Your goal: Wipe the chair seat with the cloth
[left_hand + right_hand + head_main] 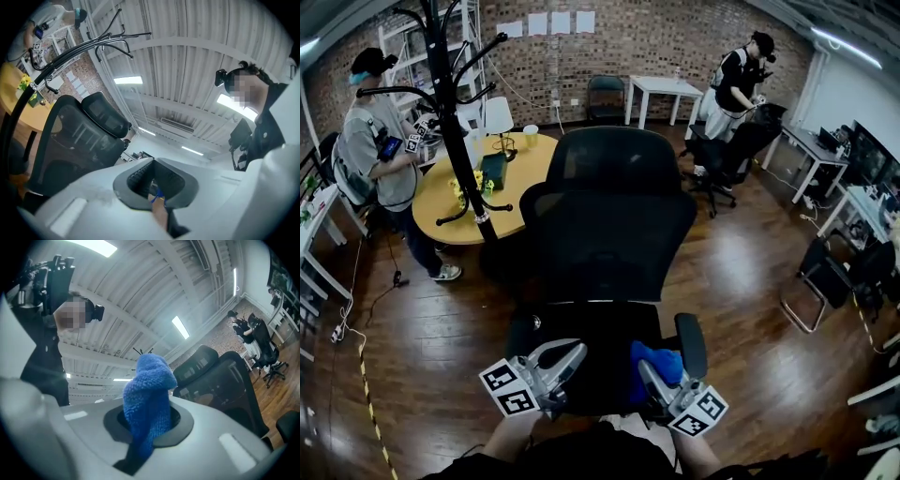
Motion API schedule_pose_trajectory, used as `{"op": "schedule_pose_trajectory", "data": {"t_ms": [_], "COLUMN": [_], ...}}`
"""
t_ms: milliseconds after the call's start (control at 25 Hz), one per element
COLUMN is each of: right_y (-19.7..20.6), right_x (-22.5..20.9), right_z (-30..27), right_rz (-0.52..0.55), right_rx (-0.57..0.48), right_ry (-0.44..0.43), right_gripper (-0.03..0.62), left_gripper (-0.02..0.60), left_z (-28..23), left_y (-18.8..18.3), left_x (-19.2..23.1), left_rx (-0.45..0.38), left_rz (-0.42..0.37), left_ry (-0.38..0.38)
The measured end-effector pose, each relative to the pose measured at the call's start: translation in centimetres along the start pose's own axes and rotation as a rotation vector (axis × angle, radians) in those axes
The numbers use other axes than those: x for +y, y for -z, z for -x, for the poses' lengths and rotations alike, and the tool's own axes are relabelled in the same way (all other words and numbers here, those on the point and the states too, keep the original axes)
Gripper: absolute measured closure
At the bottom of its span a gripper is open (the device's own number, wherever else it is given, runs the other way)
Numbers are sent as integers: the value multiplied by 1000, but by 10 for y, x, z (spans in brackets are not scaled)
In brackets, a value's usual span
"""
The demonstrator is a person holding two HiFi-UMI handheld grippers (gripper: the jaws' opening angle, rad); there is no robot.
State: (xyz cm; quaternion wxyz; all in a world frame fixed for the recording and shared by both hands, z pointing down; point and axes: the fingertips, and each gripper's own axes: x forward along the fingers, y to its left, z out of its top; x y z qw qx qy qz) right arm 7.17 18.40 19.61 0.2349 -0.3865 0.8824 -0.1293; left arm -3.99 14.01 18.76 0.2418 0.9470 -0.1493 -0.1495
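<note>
Right gripper: clenched on the blue cloth. In the right gripper view the jaws of this gripper are closed on the lower part of the cloth. The upper part stands bunched above the jaws, beyond the tips.

Cloth position: at the near right of the chair seat, just left of the right armrest. The cloth is on the far side of the right gripper, at its jaw tips. The views do not show whether the cloth touches the seat.

Left gripper: over the near left of the seat, well apart from the cloth. In the left gripper view the jaws of this gripper are drawn together and hold no object. A small blue and skin-toned patch shows at the slit between them, too small to identify.

Chair backrest: upright on the far side of the seat. Both grippers point toward it.
</note>
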Motion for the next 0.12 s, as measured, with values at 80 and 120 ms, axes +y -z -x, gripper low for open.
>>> {"op": "schedule_pose_trajectory", "data": {"t_ms": [80,120], "right_y": [8,12], "right_x": [21,32], "right_z": [7,10], "right_rz": [4,3], "right_rx": [-1,-2], "right_ry": [12,18], "right_gripper": [560,560], "left_gripper": [591,591], "left_z": [16,25], "left_y": [0,0], "left_x": [-16,-23], "left_rx": [-9,-13], "left_rz": [-11,-14], "left_ry": [18,25]}}
